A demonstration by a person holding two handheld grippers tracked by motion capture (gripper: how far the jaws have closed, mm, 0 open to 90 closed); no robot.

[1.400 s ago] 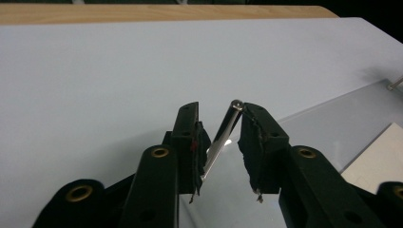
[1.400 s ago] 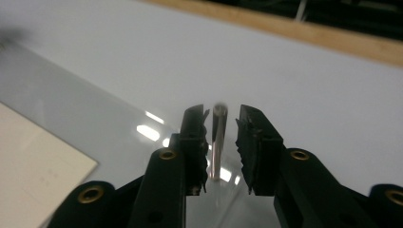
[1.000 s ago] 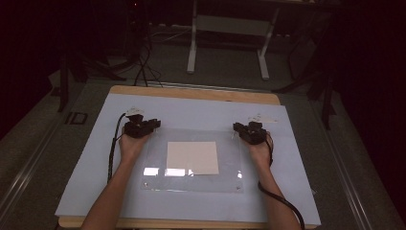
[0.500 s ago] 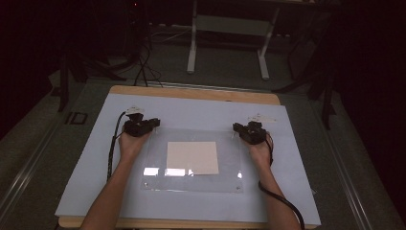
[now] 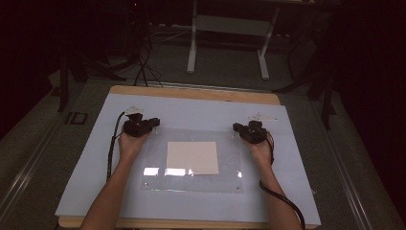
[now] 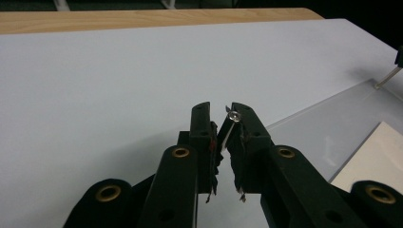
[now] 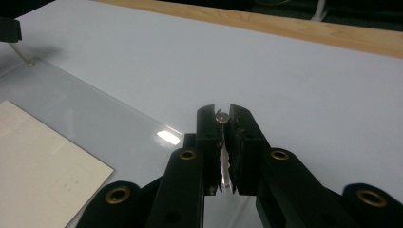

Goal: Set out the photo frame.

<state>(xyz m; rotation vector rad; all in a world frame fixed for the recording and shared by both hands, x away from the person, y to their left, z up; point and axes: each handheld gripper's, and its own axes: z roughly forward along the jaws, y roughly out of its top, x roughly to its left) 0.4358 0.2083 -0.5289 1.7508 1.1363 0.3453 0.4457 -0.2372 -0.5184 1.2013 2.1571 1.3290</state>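
The left gripper has just been closing its jaws on the far-left corner of the clear acrylic sheet; the right gripper clenches the far-right corner. The sheet lies flat on the counter over a cream card, seemingly ready to lift. No legible writing.

The room around the table was left almost black in the high view, and only the pale blue sheet was lit, dimly, from overhead. Bright rectangular glare patches were thrown on the clear plate, nearer the person than the left gripper. A smaller glint was caught just left of the right gripper in its own view. Soft shadows were cast under the far gripper tips. The near jaw arms were rendered dark and slightly soft, and grain was visible throughout
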